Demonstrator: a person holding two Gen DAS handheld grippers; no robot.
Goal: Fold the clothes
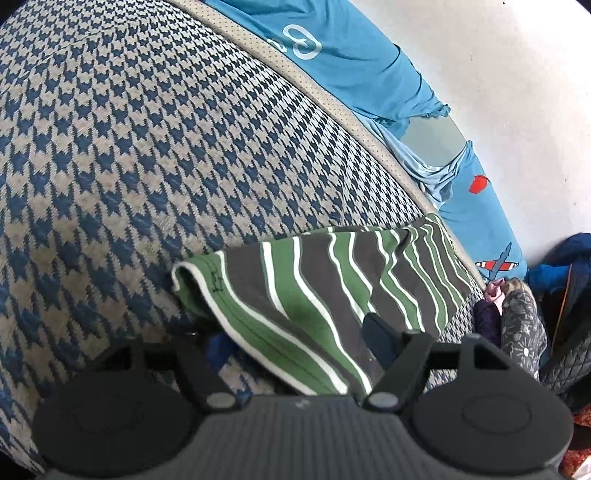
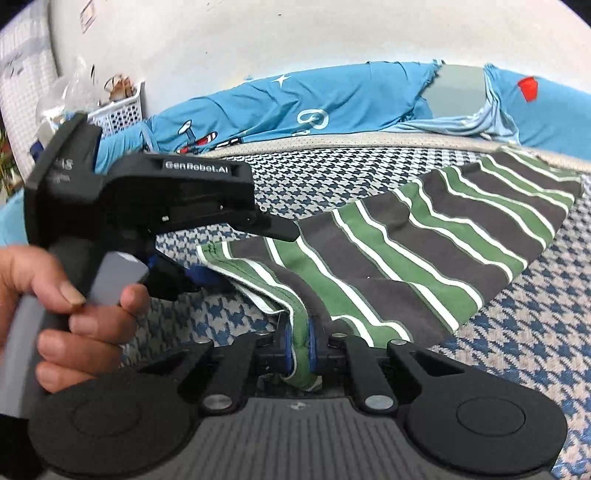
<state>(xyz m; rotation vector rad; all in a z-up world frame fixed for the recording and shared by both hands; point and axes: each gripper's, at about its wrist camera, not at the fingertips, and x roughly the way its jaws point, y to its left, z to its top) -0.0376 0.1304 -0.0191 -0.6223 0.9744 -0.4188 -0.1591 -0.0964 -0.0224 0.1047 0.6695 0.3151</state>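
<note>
Houndstooth fabric [image 1: 147, 155] in blue and beige covered the bed or couch surface, edged with a pale perforated trim [image 2: 369, 142], and behind it a bright blue sheet [image 2: 332, 99] printed with small planes and stars lay bunched against a white wall [image 2: 295, 33]. At the far left of the right wrist view stood a white lattice basket [image 2: 118, 114].

Across the houndstooth lay the striped garment [image 2: 424, 240], banded in green, dark grey and white. It spread ahead of the right gripper [image 2: 300, 343] and off to its right, mostly flat, with a rumpled green hem nearest the claw.

That right claw was clamped on the garment: its two blue pads [image 2: 286, 343] pressed together on a bunched fold of the green hem, which ran straight between them and down toward the gripper's body.

The left gripper [image 2: 236, 254] sat just ahead and to the left of the right one, held by a hand [image 2: 66, 306] wrapped round its grey handle. Its jaws stood apart, the upper black finger over the cloth and the lower blue-tipped one at the garment's left edge. In the left wrist view [image 1: 295, 332] the cloth draped between the spread fingers, its folded green corner lying ahead and left of the claw; whether either pad touched it could not be told.

Beyond the garment, to the right of the left claw, a patterned bundle [image 1: 521, 321] lay at the edge of the surface.
</note>
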